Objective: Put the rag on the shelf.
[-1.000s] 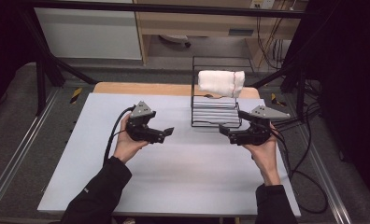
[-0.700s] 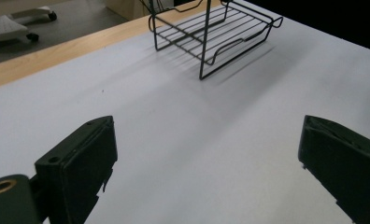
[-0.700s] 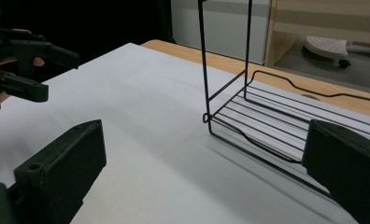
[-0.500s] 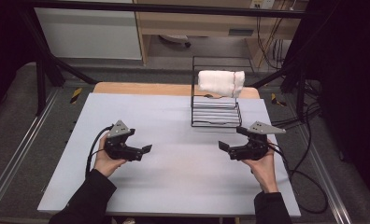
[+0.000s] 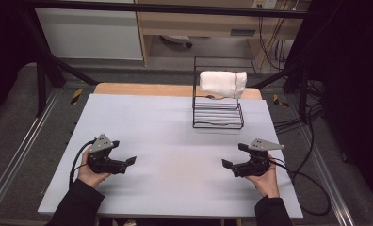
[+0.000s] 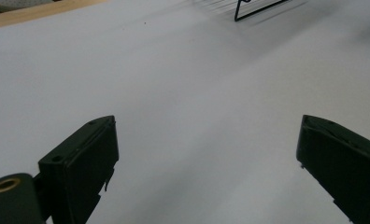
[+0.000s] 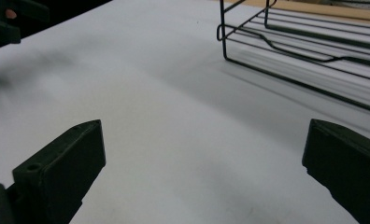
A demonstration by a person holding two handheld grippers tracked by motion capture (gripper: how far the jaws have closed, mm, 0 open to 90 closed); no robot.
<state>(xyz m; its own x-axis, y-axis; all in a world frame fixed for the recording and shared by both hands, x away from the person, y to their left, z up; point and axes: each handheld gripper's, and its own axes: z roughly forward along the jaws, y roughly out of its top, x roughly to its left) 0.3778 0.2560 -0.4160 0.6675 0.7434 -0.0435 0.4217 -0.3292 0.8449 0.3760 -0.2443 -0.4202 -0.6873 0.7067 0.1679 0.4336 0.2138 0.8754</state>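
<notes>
I hold a gripper in each hand over a pale grey worktop [image 5: 175, 127], seen from above. My left gripper [image 5: 123, 162] sits near the front left of the worktop, well apart from the black wire rack [image 5: 218, 113], and its jaws stand wide apart with nothing between them. My right gripper [image 5: 231, 165] sits near the front right, in front of the rack and closer to it than the left one, and its jaws are also spread wide and hold nothing. The rack stands toward the back right of the worktop. A rolled white towel [image 5: 222, 83] rests on the rack's upper tier. In the right gripper view, the rack's lower wires [image 7: 304, 42] lie ahead and to the right of my jaws, with bare worktop between.
</notes>
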